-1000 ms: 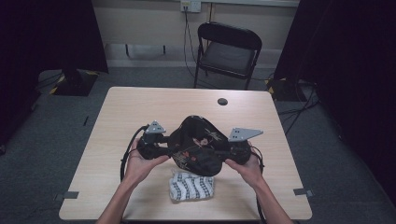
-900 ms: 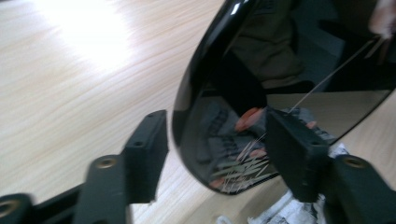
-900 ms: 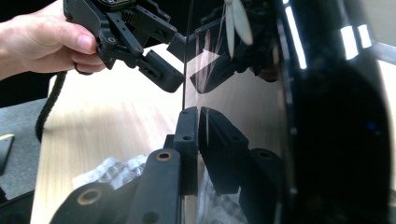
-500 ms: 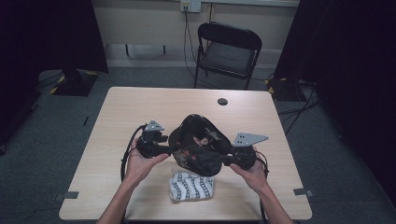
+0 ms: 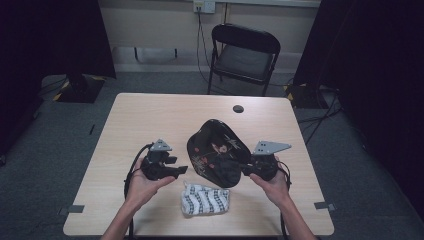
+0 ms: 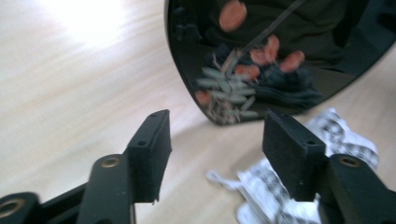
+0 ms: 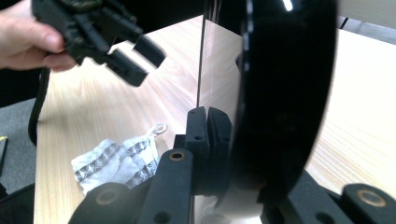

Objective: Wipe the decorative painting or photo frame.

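A glossy black plate with a red and grey flower pattern is held tilted above the table. My right gripper is shut on its right rim, its jaws having just closed further; in the right gripper view one pad presses the plate, which stands edge-on. My left gripper is open just left of the plate, not touching it. Its jaws have just closed a little with nothing between them, and the plate lies beyond. A white pouch with a black pattern lies below on the table.
The light wooden table carries a small black disc near its far edge. A black folding chair stands behind the table. Dark curtains hang at both sides.
The left gripper has let go of the plate's left edge and drawn back toward the person. The right gripper alone holds the plate now.
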A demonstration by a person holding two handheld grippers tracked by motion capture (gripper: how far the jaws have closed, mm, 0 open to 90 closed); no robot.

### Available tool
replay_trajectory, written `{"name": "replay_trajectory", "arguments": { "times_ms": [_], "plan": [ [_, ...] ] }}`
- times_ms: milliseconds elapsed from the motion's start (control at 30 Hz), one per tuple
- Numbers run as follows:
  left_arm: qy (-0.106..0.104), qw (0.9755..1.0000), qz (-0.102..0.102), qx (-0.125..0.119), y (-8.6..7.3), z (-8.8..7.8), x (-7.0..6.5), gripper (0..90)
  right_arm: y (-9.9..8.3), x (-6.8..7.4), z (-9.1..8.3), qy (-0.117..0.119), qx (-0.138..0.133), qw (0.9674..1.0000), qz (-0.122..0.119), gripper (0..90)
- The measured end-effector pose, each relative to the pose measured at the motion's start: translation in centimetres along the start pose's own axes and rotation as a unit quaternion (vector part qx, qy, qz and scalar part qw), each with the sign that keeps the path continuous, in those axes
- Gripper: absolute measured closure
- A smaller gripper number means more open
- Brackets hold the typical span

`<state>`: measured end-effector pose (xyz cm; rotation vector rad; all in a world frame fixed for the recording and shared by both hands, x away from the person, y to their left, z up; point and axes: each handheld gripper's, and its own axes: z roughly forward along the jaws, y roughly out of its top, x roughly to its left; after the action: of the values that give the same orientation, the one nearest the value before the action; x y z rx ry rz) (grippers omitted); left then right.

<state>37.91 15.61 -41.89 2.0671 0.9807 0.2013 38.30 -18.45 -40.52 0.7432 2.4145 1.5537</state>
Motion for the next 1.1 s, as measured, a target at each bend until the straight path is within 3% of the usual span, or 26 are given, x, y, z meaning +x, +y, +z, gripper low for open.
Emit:
{"name": "replay_trajectory", "arguments": {
  "times_ms": [33, 67, 100, 133, 167, 233, 367, 433, 667, 833, 900, 1033, 1100],
  "plan": [
    [-0.014, 0.9998, -0.010, 0.001, -0.7, -0.1, -0.2, 44.6, 0.0, -0.1, 0.0, -0.001, 0.000, 1.0000, 0.004, 80.3],
    [-0.014, 0.9998, -0.010, 0.001, -0.7, -0.1, -0.2, 45.9, 0.0, -0.1, 0.0, -0.001, 0.000, 1.0000, 0.004, 80.3],
    [-0.007, 0.9999, 0.006, 0.007, -0.9, 0.1, -1.0, 44.9, 0.1, -0.1, 0.0, -0.002, 0.004, 1.0000, 0.001, 80.1],
    [-0.007, 0.9999, 0.006, 0.007, -0.9, 0.1, -1.0, 45.3, 0.1, -0.1, 0.0, -0.002, 0.004, 1.0000, 0.001, 80.1],
    [-0.019, 0.9996, 0.016, 0.015, -1.0, 0.3, -1.9, 46.2, 0.1, -0.2, 0.0, -0.002, 0.002, 1.0000, 0.005, 80.3],
    [-0.012, 0.9989, 0.039, 0.022, -1.2, 0.6, -2.9, 47.3, 0.1, -0.4, -0.1, -0.006, 0.002, 1.0000, 0.007, 80.3],
    [-0.049, 0.9977, 0.036, 0.029, -1.4, 1.3, -4.2, 52.1, 0.0, -0.7, -0.2, -0.012, 0.001, 0.9999, 0.012, 80.5],
    [-0.050, 0.9964, 0.056, 0.040, -1.5, 1.7, -5.0, 53.0, 0.0, -0.8, -0.4, -0.012, 0.000, 0.9998, 0.013, 80.5],
    [-0.087, 0.9921, 0.057, 0.070, -2.3, 3.9, -6.0, 49.1, -0.2, -1.2, -0.6, -0.016, -0.005, 0.9997, 0.020, 80.7],
    [-0.074, 0.9900, 0.067, 0.099, -3.1, 5.6, -6.7, 43.2, -0.3, -1.3, -0.7, -0.015, -0.005, 0.9996, 0.022, 80.8],
    [-0.069, 0.9900, 0.069, 0.102, -3.2, 5.9, -6.8, 40.6, -0.3, -1.3, -0.7, -0.014, -0.005, 0.9996, 0.023, 80.8],
    [-0.058, 0.9878, 0.090, 0.113, -3.5, 6.6, -7.0, 39.0, -0.3, -1.3, -0.7, -0.014, -0.006, 0.9996, 0.023, 80.8],
    [-0.063, 0.9870, 0.096, 0.113, -3.6, 6.6, -6.9, 37.7, -0.4, -1.3, -0.8, -0.015, -0.005, 0.9996, 0.023, 80.8]
  ]
}}
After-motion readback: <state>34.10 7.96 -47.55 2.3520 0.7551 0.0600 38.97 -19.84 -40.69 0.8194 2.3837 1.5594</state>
